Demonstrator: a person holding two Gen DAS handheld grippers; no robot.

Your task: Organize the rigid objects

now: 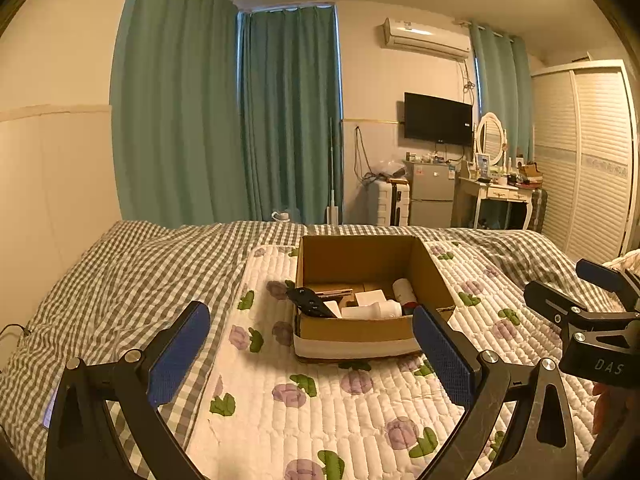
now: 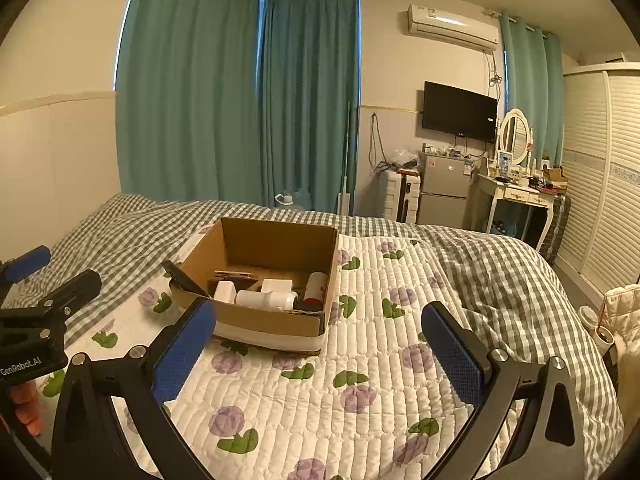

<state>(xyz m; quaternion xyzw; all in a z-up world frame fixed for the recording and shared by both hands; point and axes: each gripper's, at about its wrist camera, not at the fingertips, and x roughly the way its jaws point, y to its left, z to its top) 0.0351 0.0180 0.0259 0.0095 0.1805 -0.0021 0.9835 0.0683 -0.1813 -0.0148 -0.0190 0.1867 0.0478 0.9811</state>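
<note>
An open cardboard box point(image 1: 434, 276) point(image 2: 276, 248) stands on the white floral quilt in the middle of the bed. Inside lie a white bottle point(image 1: 374, 311) point(image 2: 266, 299), a white cylinder with red print point(image 1: 404, 291) point(image 2: 316, 286), small white boxes point(image 2: 224, 291) and a black remote point(image 1: 310, 301) point(image 2: 182, 276) leaning over the box's left rim. My left gripper point(image 1: 312, 354) is open and empty, just in front of the box. My right gripper point(image 2: 320, 354) is open and empty, to the box's right and nearer. Each gripper shows at the edge of the other's view.
The floral quilt point(image 1: 320, 408) point(image 2: 380, 360) lies on a grey checked bedspread point(image 1: 120, 280) point(image 2: 500, 276). Beyond the bed are green curtains, a small fridge point(image 2: 444, 192), a dressing table point(image 2: 516, 196) and a wardrobe at right.
</note>
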